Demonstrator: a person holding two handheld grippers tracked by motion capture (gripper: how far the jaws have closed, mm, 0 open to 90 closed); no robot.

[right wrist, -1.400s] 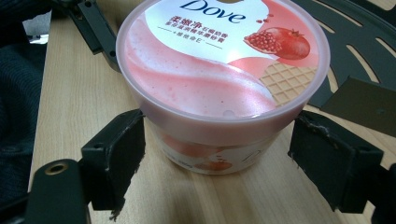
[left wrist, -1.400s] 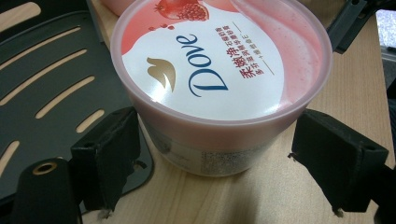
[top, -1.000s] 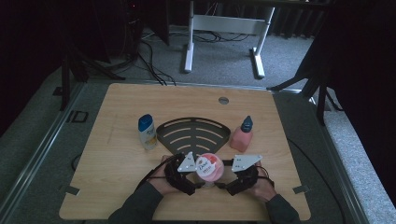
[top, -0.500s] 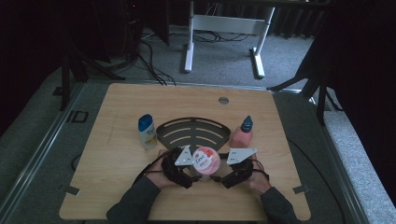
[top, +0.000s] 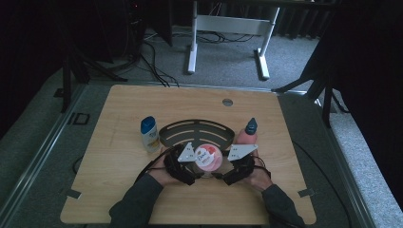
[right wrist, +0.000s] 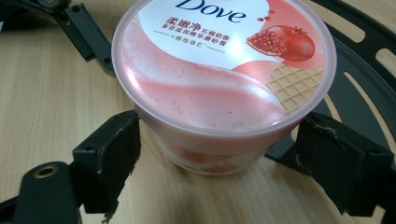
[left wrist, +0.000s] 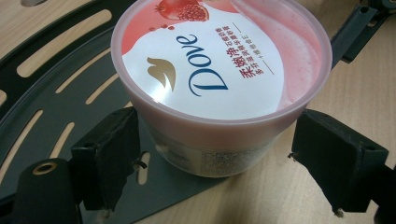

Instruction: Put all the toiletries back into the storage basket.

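Note:
A pink Dove tub with a pomegranate picture on its lid is held between both grippers at the near tip of a black slotted fan-shaped rack. My left gripper comes in from the left and my right gripper from the right. In the left gripper view its jaws straddle the tub, pads at its sides under the lid rim. The right gripper clasps the tub the same way from the opposite side. The tub's base overlaps the rack's tip.
A white bottle with a blue cap stands left of the rack. A pink bottle with a dark cap stands right of it. The wooden table has a round grommet at the back. Cables trail from both grippers.
Both grippers and the tub have moved away from the person, toward the rack, and slightly left. The two bottles and the rack have stayed put.

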